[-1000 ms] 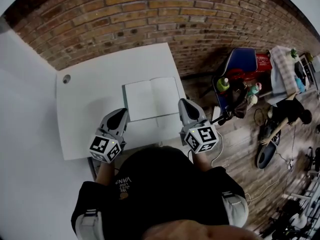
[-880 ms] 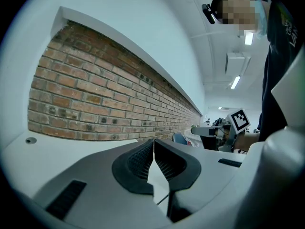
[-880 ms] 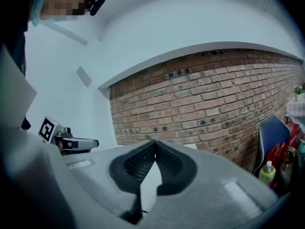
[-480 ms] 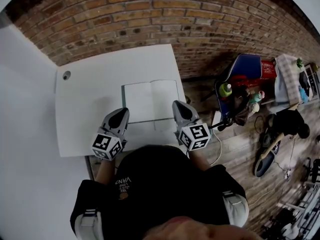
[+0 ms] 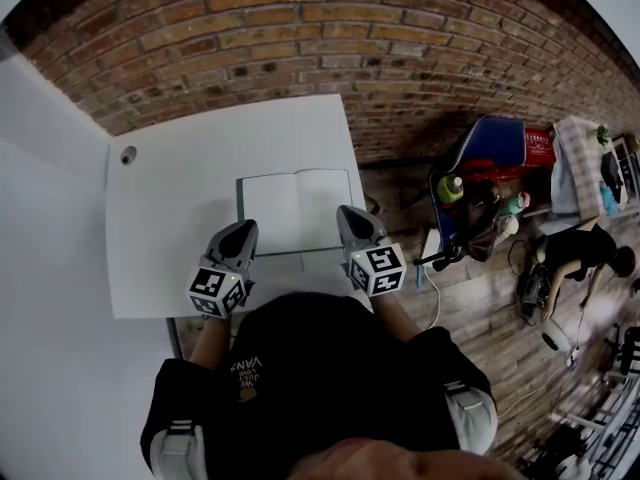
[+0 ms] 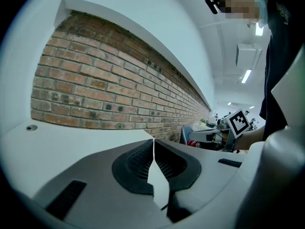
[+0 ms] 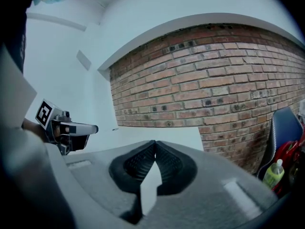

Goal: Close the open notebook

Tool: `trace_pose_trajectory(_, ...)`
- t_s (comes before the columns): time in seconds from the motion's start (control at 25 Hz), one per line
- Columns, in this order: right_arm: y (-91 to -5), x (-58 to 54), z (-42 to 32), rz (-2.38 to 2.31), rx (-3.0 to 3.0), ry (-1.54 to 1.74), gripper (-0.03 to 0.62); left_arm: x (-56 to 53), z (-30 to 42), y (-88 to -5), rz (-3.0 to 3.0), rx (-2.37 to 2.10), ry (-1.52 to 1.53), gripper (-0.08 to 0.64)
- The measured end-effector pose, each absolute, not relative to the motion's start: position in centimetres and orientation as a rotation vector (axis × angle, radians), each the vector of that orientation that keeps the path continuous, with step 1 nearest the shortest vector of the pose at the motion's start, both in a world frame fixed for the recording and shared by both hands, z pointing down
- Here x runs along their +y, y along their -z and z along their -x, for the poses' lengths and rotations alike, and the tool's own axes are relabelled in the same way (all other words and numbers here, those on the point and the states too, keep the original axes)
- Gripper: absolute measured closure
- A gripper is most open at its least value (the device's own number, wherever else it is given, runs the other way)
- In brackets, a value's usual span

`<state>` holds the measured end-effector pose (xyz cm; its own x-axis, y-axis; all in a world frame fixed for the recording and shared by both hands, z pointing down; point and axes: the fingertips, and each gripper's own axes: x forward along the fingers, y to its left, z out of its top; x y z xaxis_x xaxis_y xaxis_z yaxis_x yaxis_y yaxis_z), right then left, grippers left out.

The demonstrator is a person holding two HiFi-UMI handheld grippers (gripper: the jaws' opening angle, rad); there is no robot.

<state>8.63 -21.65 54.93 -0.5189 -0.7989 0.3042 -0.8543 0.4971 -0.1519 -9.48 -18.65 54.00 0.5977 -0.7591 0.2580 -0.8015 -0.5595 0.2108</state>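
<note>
In the head view the open notebook (image 5: 295, 211) lies flat on the white table (image 5: 180, 198), its blank pages facing up. My left gripper (image 5: 244, 229) is shut and empty, just off the notebook's near left corner. My right gripper (image 5: 348, 212) is also shut and empty, over the near right corner of the right page. In the left gripper view the left gripper (image 6: 153, 140) has its jaws meeting at the tips, with the table top beyond. The right gripper view shows the right gripper (image 7: 155, 142) closed the same way. No frame shows whether either gripper touches the notebook.
A brick wall (image 5: 330, 38) runs behind the table. A small round hole (image 5: 128, 154) sits in the table's far left corner. Right of the table stand a blue chair (image 5: 490, 143), a green bottle (image 5: 447, 189) and other clutter on a wooden floor (image 5: 470, 298).
Both grippers have sunk toward the table. The right one has drawn in to the notebook's near right corner. The notebook is still open.
</note>
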Motion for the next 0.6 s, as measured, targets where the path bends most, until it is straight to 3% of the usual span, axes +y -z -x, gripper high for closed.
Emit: trace_pose_trajectory(0.6, -62.0, -23.6, -8.4, -1.341, -2.441, -0.544, 0.594, -20.0, 9.4, -59.8, -2.372, -1.26, -0.25, 0.54)
